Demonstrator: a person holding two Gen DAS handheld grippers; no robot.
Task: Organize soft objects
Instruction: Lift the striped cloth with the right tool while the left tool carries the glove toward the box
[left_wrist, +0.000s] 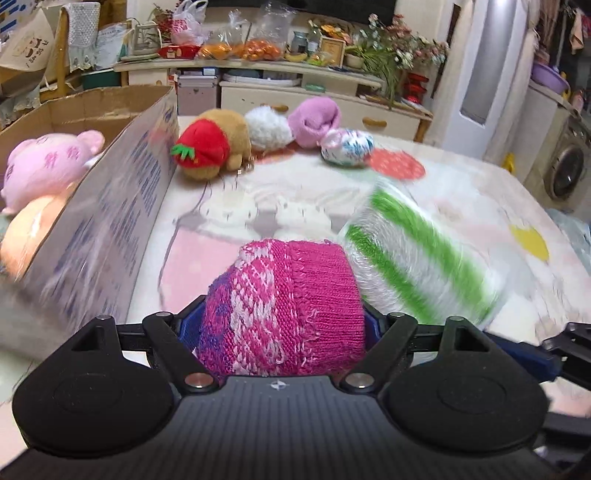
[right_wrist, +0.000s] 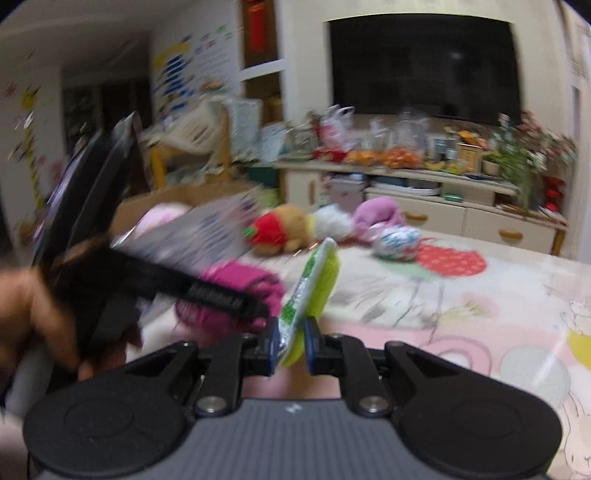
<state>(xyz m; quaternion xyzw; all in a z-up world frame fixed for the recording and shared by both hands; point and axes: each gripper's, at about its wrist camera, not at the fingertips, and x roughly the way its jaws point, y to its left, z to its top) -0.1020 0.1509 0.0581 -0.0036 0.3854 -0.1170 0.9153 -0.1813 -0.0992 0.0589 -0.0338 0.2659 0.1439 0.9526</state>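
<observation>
My left gripper is shut on a magenta knitted sock ball, held above the table beside the cardboard box. My right gripper is shut on a green-and-white striped soft pack, held edge-on; it also shows in the left wrist view, just right of the sock ball. The sock ball and the left gripper appear in the right wrist view at left. The box holds a pink plush and an orange one.
At the table's far side lie a brown plush with a strawberry, a white fluffy ball, a lilac sock ball and a white-and-blue patterned ball. A cluttered cabinet stands behind the table.
</observation>
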